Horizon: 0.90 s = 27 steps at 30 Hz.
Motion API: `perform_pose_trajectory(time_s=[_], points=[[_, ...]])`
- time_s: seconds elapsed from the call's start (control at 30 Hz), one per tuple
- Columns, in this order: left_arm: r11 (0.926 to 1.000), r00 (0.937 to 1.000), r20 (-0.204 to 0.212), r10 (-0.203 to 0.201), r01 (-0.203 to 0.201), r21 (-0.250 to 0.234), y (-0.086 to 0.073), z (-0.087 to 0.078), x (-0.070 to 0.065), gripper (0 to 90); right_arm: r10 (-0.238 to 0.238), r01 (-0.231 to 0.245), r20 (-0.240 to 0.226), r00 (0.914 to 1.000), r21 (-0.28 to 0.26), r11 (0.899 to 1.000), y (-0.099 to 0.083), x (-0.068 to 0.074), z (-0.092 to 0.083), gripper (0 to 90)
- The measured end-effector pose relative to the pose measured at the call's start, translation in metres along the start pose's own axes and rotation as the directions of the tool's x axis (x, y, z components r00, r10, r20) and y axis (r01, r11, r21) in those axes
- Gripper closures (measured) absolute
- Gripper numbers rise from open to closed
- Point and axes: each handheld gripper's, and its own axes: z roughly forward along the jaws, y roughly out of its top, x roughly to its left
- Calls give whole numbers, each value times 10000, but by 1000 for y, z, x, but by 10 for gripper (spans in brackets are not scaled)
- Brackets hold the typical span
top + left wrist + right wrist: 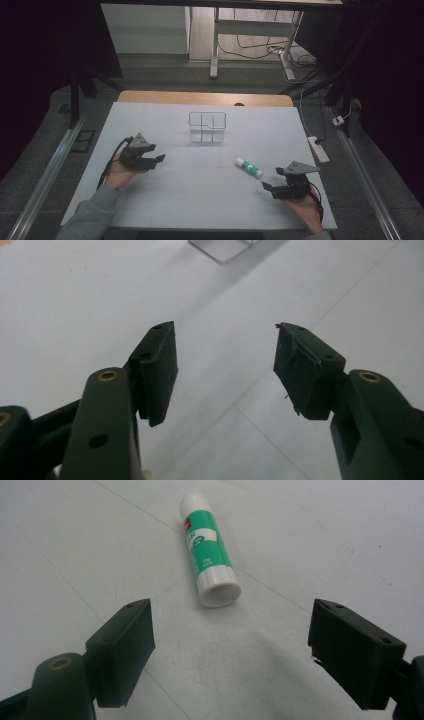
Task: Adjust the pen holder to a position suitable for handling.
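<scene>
A clear plastic organizer (207, 127) with four compartments stands on the white tabletop (200, 195) at about 12 o'clock from the middle, and nothing shows in any compartment. The left gripper (161, 158), at 9 o'clock, has its jaws wide apart around nothing. The right gripper (266, 187), at 4 o'clock, is also wide and bare, and the green-and-white glue stick (248, 167) lies flat just ahead of it.

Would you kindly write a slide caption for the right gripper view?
Right gripper, jaws open and empty, faces a green-and-white glue stick lying on the white table.
</scene>
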Motion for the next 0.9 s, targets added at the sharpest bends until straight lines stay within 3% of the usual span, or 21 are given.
perform_pose_trajectory(time_s=[0.2, 0.33, 0.53, 0.67, 0.9], points=[[10000, 10000, 44, -77, 77, 43, -20, -11, -12, 391, -31, 31, 22, 10000, -26, 10000, 0, -1, 0, 180], [9980, 9974, 437, -573, 584, -234, -33, -22, -16, 384, -53, 53, -4, 10000, -54, 10000, 0, -2, 0, 181], [9973, 9980, 157, -608, 614, -400, -46, -33, -22, 366, -101, 101, 53, 9999, -86, 9999, 1, -1, 0, 182], [9988, 9991, -85, -410, 407, -276, -51, -35, -24, 359, -157, 157, -45, 9999, -131, 9998, 1, -1, 0, 184], [9984, 9987, -102, -490, 487, -283, -57, -38, -21, 353, -180, 180, -37, 9998, -69, 9998, 1, 0, -1, 185]])
